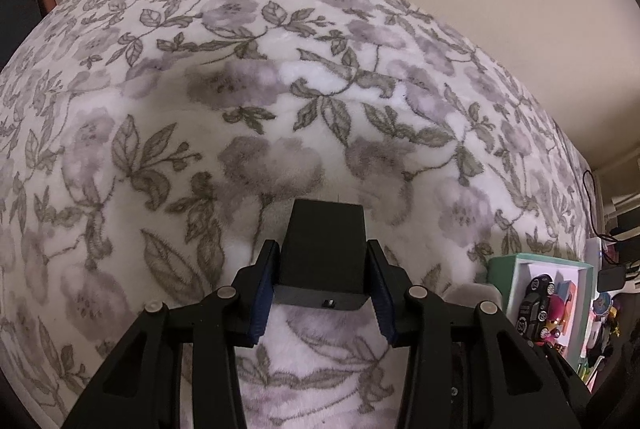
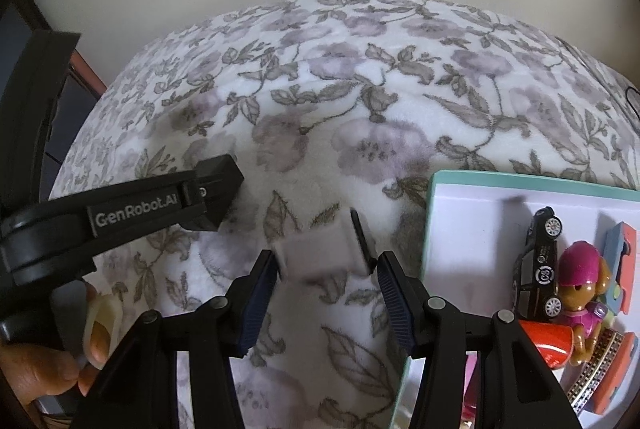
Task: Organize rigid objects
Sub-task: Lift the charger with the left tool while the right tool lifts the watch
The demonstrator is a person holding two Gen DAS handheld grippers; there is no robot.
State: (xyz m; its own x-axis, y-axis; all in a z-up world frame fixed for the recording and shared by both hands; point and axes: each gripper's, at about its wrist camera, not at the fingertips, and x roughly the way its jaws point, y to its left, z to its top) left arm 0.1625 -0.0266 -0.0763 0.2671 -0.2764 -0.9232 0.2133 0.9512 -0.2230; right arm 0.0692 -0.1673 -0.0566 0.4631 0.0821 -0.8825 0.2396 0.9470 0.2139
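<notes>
My left gripper (image 1: 322, 289) is shut on a black rectangular block (image 1: 323, 253) and holds it over the floral blanket (image 1: 280, 89). The same block (image 2: 218, 189) shows in the right wrist view at the tip of the left gripper. My right gripper (image 2: 326, 293) is open over the blanket. A blurred pale grey block with a black edge (image 2: 320, 249) lies just ahead of its fingertips, not held. A teal-rimmed white tray (image 2: 434, 213) at the right holds a black toy car (image 2: 538, 261), a pink-capped toy dog (image 2: 580, 285) and other toys.
The tray (image 1: 508, 281) also shows at the right edge of the left wrist view, with the black car (image 1: 536, 305) in it. Cables and small items (image 1: 608, 269) lie beyond it. A cream wall rises behind the bed. Dark furniture (image 2: 52, 117) stands at the left.
</notes>
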